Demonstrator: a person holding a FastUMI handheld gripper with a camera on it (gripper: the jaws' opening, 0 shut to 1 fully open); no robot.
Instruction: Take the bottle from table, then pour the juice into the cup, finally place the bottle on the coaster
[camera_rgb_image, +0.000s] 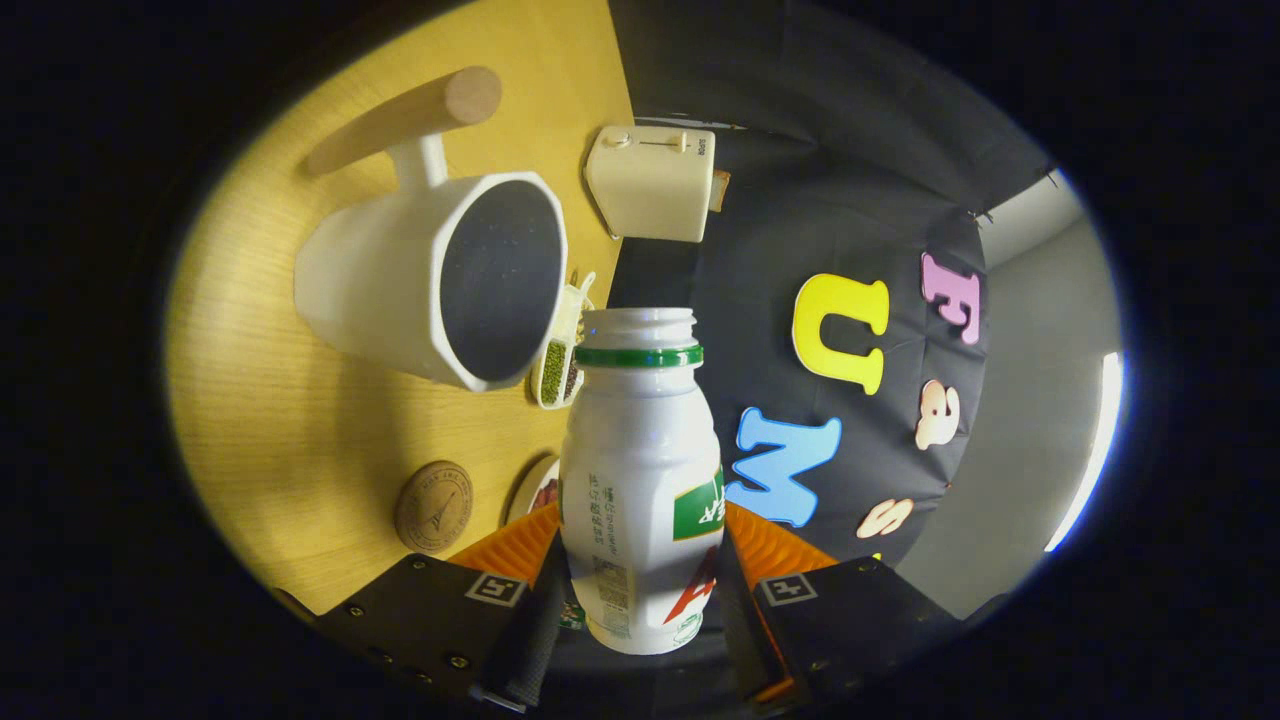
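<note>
In the gripper view, the gripper (640, 590) has its jaws closed on the white bottle (640, 470), one finger pressing each side of its lower body. The bottle's open mouth with a green neck ring points toward 12 o'clock. At 10 o'clock from the bottle, a white cup (430, 275) with a wooden handle sits on the desk (270, 420). A round coaster (433, 507) lies at 9 o'clock, near the left finger. A cream toaster (652, 182) sits beyond at 12 o'clock.

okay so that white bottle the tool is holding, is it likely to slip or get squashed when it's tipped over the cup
The bottle looks like thin glossy plastic, so it may flex under a hard squeeze and could slide. The tool has both fingers pressed on its lower body, which probably steadies it. Its mouth is uncapped and near the cup, so a jerk could spill.
</note>
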